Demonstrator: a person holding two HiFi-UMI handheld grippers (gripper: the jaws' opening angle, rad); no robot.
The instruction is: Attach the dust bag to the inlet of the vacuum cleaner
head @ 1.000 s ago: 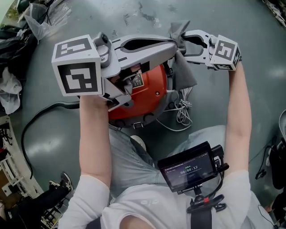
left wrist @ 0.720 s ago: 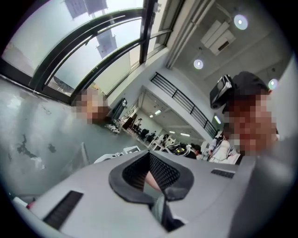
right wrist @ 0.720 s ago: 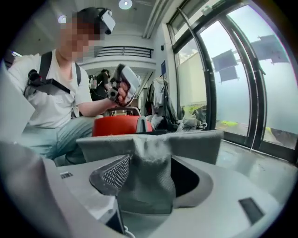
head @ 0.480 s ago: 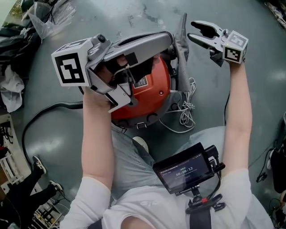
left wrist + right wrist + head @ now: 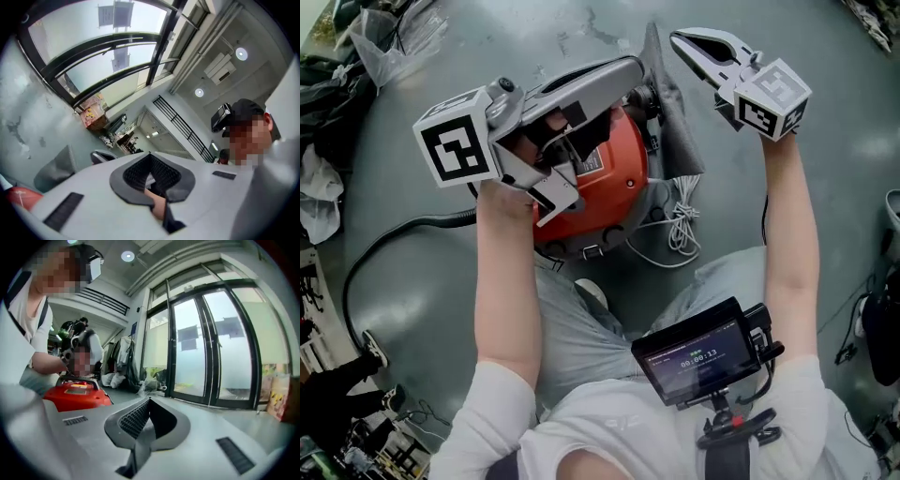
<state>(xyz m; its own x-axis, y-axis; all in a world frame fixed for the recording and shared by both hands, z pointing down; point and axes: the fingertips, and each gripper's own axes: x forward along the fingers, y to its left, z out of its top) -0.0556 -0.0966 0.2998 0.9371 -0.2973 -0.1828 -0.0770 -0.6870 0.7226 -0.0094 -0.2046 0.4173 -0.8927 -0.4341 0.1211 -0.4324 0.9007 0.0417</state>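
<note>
Black flat monitor (image 5: 698, 354) on a chest mount sits nearest. Both grippers are raised: matte grey plastic, long tapered jaws.

Left gripper (image 5: 635, 67): jaws together, ribbed dark pads meeting at the tips. The slot behind them shows a skin-toned sliver (cannot tell what).

Right gripper (image 5: 674, 37): jaws have just closed, pads tip to tip. There is a thin grey strip in the slot behind them (cloth or floor, cannot tell).

Below the left gripper is the vacuum cleaner (image 5: 614, 183), a glossy red rounded shell with a dark rim. The dust bag (image 5: 673, 122), limp grey cloth and wedge-shaped, lies against the vacuum on the right gripper's side. Its pointed end is just beside that gripper's tip. A white cord (image 5: 680, 234) is loosely bundled near the bag. A black hose (image 5: 403, 227) curves over the smooth grey floor (image 5: 825, 169).
</note>
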